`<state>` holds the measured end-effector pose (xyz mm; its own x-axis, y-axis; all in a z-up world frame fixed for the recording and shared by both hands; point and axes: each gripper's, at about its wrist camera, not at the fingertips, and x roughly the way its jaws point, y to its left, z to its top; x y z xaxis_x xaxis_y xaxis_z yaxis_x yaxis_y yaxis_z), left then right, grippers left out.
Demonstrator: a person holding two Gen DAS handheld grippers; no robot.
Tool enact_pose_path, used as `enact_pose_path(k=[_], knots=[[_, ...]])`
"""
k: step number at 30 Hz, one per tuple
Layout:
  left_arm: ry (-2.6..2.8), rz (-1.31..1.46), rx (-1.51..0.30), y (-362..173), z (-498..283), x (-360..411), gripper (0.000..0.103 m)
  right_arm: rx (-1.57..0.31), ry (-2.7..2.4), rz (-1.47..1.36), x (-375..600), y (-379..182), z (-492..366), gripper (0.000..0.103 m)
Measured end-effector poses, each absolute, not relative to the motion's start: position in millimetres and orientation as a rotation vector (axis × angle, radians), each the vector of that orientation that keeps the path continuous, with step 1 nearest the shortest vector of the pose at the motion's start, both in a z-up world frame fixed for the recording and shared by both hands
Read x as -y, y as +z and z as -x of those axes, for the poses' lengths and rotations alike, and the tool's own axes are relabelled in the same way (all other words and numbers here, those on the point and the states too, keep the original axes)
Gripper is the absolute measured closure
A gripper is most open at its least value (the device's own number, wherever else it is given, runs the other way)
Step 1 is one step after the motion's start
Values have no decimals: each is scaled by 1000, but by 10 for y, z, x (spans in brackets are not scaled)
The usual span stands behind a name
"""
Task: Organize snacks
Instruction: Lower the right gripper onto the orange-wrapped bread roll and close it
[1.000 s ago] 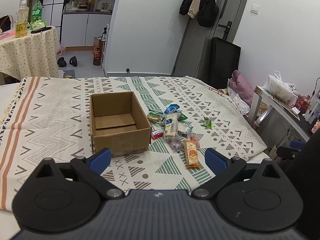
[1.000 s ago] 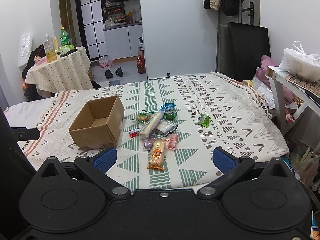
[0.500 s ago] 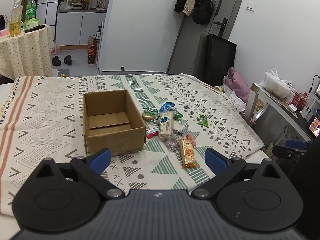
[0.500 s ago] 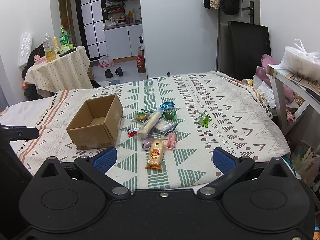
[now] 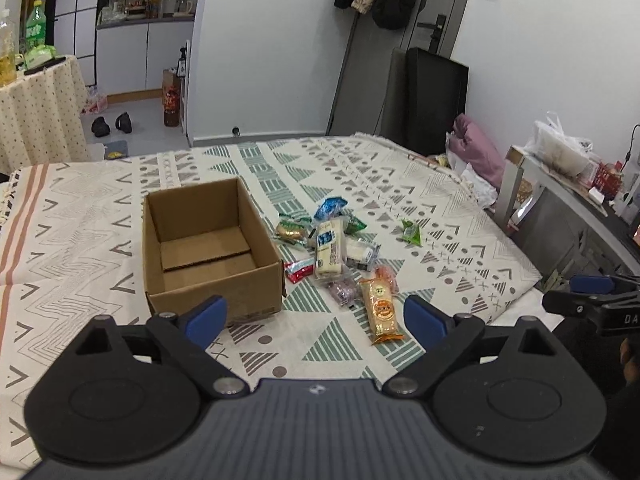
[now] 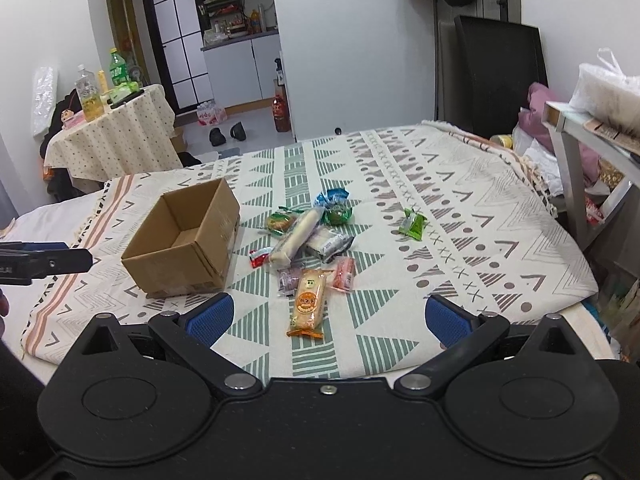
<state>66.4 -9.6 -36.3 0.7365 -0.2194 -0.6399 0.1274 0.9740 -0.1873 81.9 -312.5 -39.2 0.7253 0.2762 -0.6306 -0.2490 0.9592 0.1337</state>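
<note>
Both grippers hang above the near edge of the patterned cloth (image 5: 100,240) with nothing between their blue pads; the left gripper (image 5: 316,316) is spread wide, and the right gripper (image 6: 328,318) likewise; the cardboard box (image 5: 208,248) sits open and bare inside; just right of it lies the snack pile (image 5: 336,248), the orange packet (image 6: 308,304) nearest; a green packet (image 6: 414,224) lies apart.

Each hand-held gripper (image 5: 316,316) has a black body, blue finger pads (image 6: 210,316) and silver screws.
</note>
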Motion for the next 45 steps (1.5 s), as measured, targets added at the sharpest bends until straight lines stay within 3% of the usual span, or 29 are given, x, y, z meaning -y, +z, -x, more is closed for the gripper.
enact_pose_path(k=[15, 35, 45], knots=[[-251, 70, -815, -703, -1257, 267, 21, -783, 299, -63, 3195, -651, -1249, 9], [-399, 101, -889, -1301, -2029, 494, 43, -958, 307, -90, 2948, -1127, -1912, 41], [-453, 109, -956, -1678, -2357, 669, 56, -1058, 327, -120, 2712, -1498, -2204, 48]])
